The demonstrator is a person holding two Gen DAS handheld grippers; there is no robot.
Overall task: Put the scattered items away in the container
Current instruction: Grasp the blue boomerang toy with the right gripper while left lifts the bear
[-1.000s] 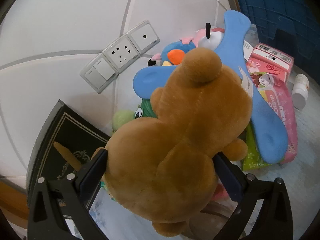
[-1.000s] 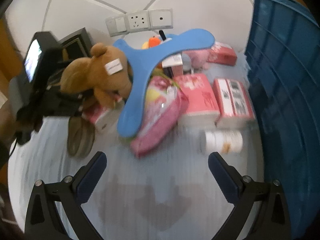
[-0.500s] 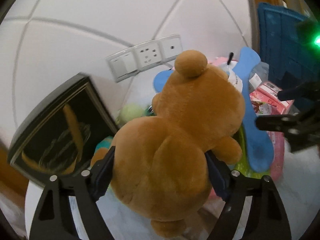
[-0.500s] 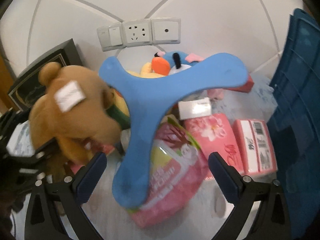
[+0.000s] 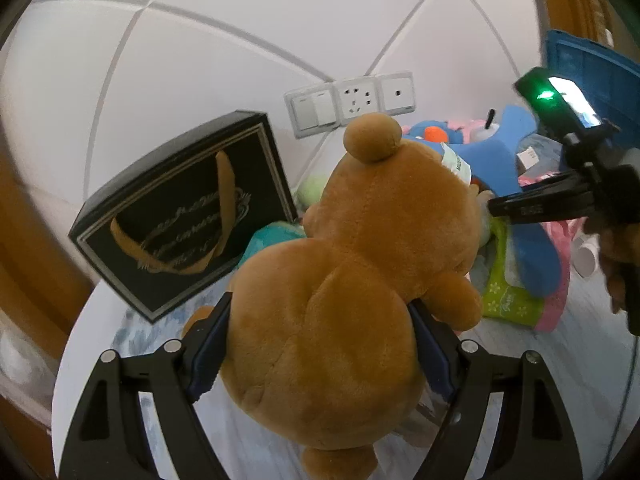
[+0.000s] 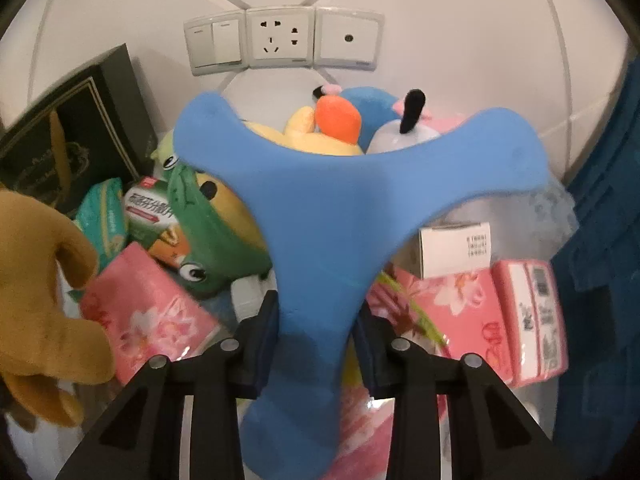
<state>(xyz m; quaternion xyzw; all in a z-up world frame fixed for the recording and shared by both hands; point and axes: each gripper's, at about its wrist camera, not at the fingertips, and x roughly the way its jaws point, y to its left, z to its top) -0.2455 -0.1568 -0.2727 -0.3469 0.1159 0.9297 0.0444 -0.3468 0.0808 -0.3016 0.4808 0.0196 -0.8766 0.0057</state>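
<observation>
Left gripper (image 5: 320, 356) clamps brown teddy bear (image 5: 348, 280); right gripper (image 6: 316, 344) (jaws just narrowed) pinches blue three-armed toy (image 6: 332, 216).

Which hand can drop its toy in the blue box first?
Probably the right gripper: it grips the blue boomerang and the blue crate stands beside it. The left gripper, holding the teddy bear, looks farther away.

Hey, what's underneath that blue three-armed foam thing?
Under the blue three-armed foam piece show a pink printed pouch and a green plush. The rest beneath it is covered.
</observation>
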